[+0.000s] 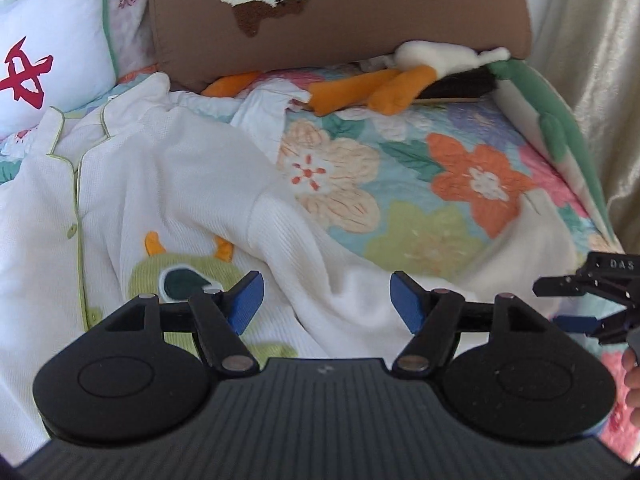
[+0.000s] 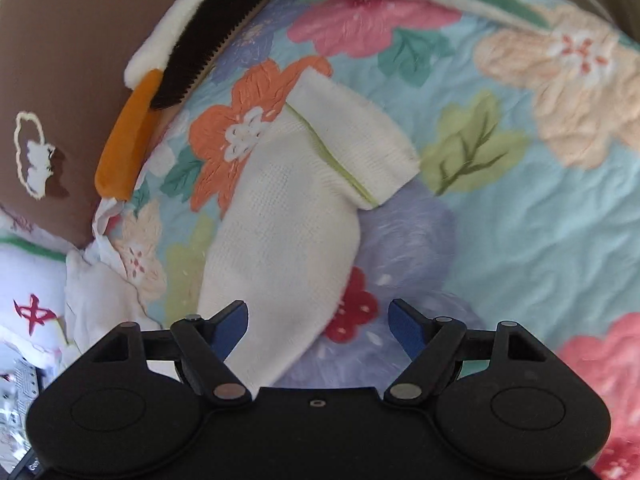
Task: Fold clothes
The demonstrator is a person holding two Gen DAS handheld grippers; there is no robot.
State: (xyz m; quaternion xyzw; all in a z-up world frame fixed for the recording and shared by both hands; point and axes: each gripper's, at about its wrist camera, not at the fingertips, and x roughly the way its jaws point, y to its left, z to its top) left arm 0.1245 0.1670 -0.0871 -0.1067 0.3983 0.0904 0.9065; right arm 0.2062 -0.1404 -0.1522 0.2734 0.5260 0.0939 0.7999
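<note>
Both grippers spread, holding nothing: the white pajama top's sleeve [image 2: 288, 216] runs lengthwise ahead of the right gripper [image 2: 318, 322], cuff [image 2: 352, 140] farthest, probably nearer than the left gripper [image 1: 326, 300].

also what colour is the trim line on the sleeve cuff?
Light green piping across the white sleeve cuff, clearest in the right wrist view.

A bed's floral quilt [image 1: 460, 184] fills the frame's right; a white pajama top [image 1: 160, 184] lies left, plush toy [image 1: 400, 80] at top.
</note>
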